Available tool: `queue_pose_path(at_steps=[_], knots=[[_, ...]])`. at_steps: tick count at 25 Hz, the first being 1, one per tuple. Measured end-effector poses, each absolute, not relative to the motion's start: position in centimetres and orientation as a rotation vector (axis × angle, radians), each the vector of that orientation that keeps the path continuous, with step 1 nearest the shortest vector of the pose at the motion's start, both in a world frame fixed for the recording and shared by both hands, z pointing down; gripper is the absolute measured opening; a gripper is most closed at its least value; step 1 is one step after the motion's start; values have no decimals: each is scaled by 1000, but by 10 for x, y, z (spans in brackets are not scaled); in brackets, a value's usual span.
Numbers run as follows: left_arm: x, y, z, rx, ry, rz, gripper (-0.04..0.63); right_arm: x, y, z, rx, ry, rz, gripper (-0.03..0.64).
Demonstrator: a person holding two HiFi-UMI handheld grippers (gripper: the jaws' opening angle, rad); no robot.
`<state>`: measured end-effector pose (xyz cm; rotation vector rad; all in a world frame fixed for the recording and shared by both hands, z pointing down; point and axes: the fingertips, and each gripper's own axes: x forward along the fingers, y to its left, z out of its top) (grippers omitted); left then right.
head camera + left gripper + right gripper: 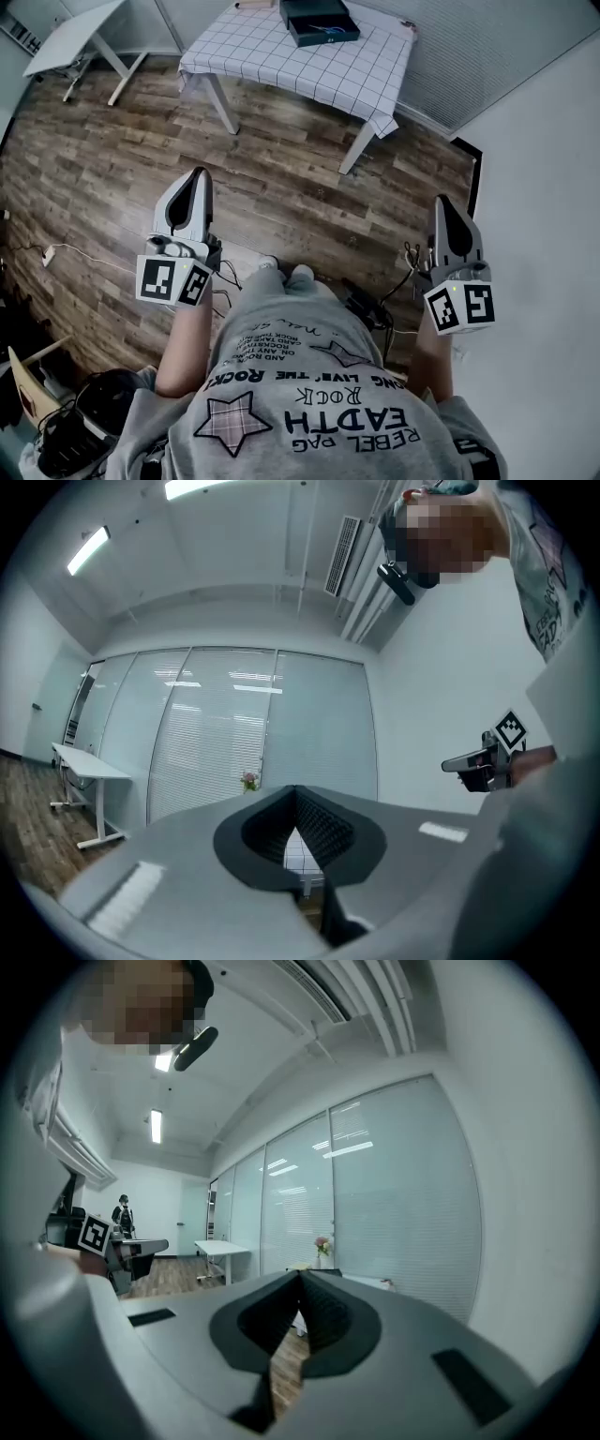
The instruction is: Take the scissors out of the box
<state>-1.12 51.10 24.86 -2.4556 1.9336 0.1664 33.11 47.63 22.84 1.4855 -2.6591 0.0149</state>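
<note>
Scissors: not confirmed by sight. They are judged to lie inside the box, since nothing like them shows on the cloth around it.

Left gripper (198,178) and right gripper (441,204) are held level in front of the person, well apart from each other. Each has its jaws pressed together with nothing between them. Below, loose cables (58,251) trail over the wood floor (281,178) near the person's feet. Across a stretch of floor stands the table (309,75) under a checked cloth. The open dark box (319,40) sits toward its far edge.

Risks, as judged:
- The cables could catch a foot on the approach.
- The closed jaws must be spread before they enter the box, or they will knock the contents.
- A one-sided pull could drag the box across the cloth, which hangs free at the table's near corner.

Not verifiable:
- The box's far rim is cut off by the picture's top edge.
- Its interior is dark, with only a small pale glint — too small to identify.
- Both gripper views show little past their own jaws.
</note>
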Motion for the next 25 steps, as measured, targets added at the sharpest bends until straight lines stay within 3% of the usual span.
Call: queue_pose_path(at_steps=[13,25], knots=[[-13,489,248,-2470,1874,128,-3,319,456,229,1467,-2701,44,17],[-54,377,242,-2554,1741,168,-2,277,372,224,1595,-2614,41,17]])
